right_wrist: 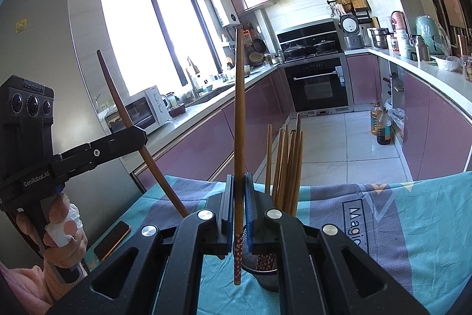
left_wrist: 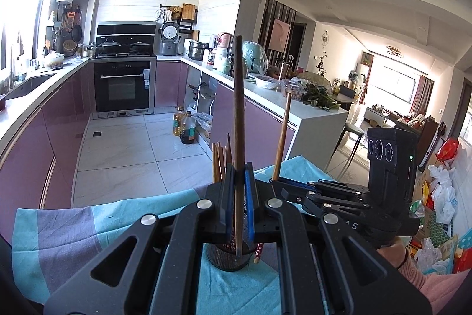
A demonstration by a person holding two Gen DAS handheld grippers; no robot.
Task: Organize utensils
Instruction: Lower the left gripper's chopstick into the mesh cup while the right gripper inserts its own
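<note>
The left hand-held gripper [left_wrist: 239,176] is clamped tight on a dark brown chopstick [left_wrist: 238,108] that stands upright, its lower end reaching down into the black mesh holder [left_wrist: 227,259] on the surface's blue and grey cloth [left_wrist: 59,232]. The right hand-held gripper [right_wrist: 238,182] is likewise closed on a lighter chopstick [right_wrist: 239,108] with a red flowered end, held upright just beside the holder, where a bundle of chopsticks [right_wrist: 287,167] already stands. A phone [right_wrist: 112,239] lies on the cloth.
</note>
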